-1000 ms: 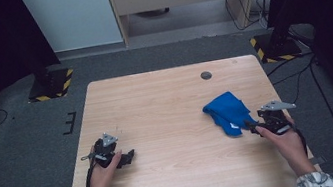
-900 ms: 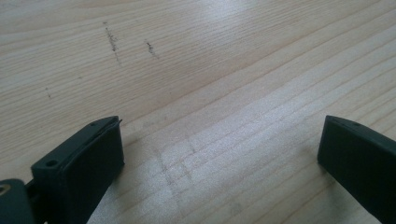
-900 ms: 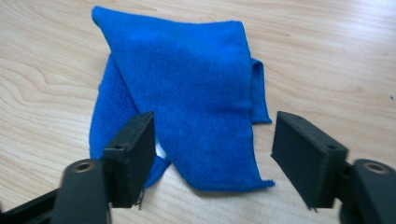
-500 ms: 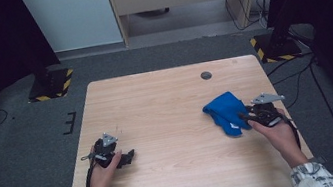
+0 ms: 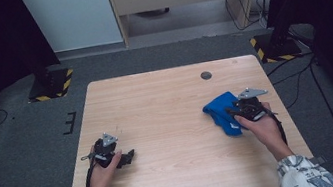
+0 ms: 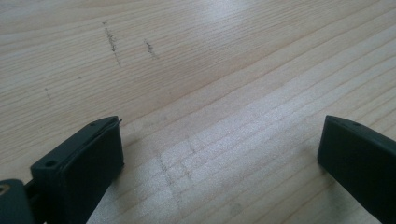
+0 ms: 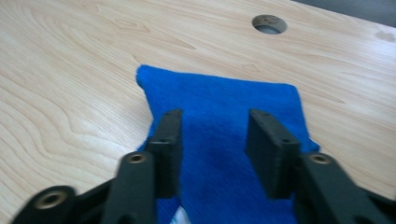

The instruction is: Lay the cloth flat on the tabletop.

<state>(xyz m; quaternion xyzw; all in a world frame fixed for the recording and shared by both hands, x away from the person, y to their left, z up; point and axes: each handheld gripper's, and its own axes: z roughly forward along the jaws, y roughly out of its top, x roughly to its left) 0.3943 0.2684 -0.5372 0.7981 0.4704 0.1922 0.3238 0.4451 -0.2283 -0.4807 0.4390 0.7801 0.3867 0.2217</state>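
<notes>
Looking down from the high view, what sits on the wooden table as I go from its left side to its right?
Left gripper held in a hand → bare stretch of table → blue cloth → right gripper held in the other hand, at the cloth's right side.

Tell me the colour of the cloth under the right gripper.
The cloth is solid bright blue, clearest in the right gripper view.

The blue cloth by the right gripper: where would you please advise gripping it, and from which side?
Probably the near edge of the blue cloth, from the person's side: it lies flat, and the right gripper hangs open above that end, jaws astride the middle.
</notes>
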